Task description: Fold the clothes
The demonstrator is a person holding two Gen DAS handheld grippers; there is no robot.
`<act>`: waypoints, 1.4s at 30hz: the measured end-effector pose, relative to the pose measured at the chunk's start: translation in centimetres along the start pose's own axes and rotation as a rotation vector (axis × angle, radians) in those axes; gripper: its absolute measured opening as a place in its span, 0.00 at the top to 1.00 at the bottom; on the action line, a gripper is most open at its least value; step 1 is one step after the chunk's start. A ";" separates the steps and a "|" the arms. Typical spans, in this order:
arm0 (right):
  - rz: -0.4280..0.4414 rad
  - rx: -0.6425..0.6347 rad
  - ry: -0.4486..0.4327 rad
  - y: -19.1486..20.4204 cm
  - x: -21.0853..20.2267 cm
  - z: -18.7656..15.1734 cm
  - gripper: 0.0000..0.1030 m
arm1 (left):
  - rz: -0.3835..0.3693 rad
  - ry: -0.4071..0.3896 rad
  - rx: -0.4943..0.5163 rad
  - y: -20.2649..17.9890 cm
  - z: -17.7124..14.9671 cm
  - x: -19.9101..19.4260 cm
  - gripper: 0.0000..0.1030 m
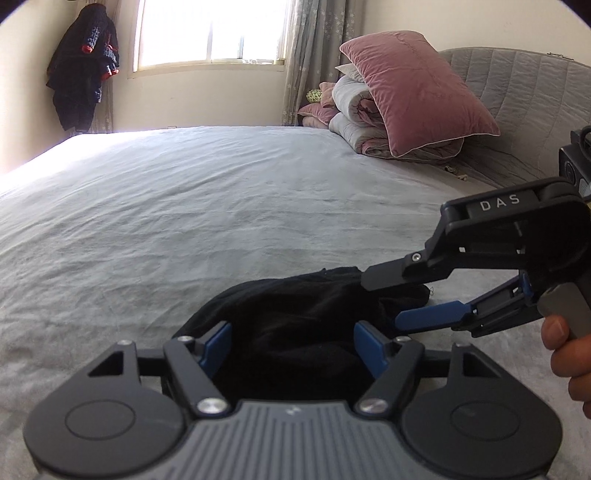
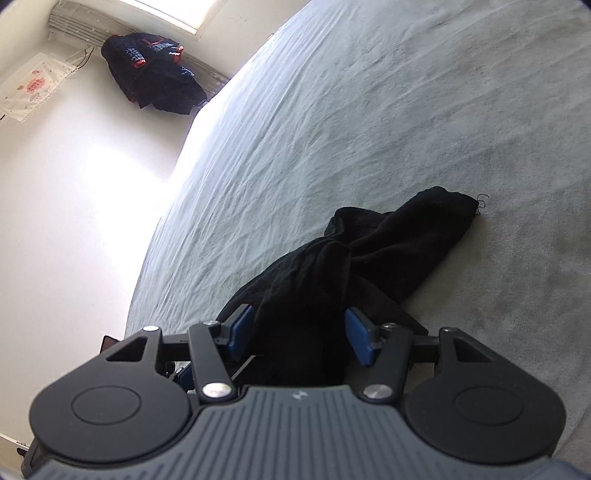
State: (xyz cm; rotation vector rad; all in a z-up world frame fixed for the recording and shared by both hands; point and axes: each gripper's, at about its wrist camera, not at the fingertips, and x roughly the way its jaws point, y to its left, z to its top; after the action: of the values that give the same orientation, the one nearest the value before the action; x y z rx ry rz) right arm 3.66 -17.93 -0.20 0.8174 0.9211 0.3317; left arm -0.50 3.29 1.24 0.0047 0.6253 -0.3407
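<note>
black garment (image 1: pixel 295 314) crumpled on bed (image 1: pixel 184 206) | left claw (image 1: pixel 291 345) open, cloth between pads, no pinch | right claw (image 2: pixel 299 334) open, straddling garment

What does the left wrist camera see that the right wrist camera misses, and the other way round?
Only the left wrist view shows the pink pillow leaning on folded bedding, the grey headboard, the window, and the right tongs from the side with a hand gripping them.

Only the right wrist view shows the white cloth with red print on the wall and the loose far end of the black garment.

Both show the black garment, the grey bedsheet and the dark jacket hanging by the window.
</note>
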 end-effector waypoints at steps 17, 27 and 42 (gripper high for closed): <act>-0.062 -0.086 0.063 1.4 0.7 -2.8 0.42 | 0.183 -0.092 -0.379 9.3 -0.6 -4.1 0.91; -0.059 -0.111 0.098 2.2 2.5 -3.2 0.42 | 0.341 0.050 -0.349 11.3 -1.6 -3.3 0.91; -0.039 -0.297 0.219 4.8 6.2 -6.7 0.87 | 0.200 0.070 -0.299 10.1 -1.4 -2.0 0.66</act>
State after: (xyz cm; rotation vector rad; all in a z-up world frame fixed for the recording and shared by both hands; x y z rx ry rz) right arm 2.21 -7.94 -2.43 0.4959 1.0601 0.5176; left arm 0.35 13.62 0.29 -0.2066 0.7336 -0.0520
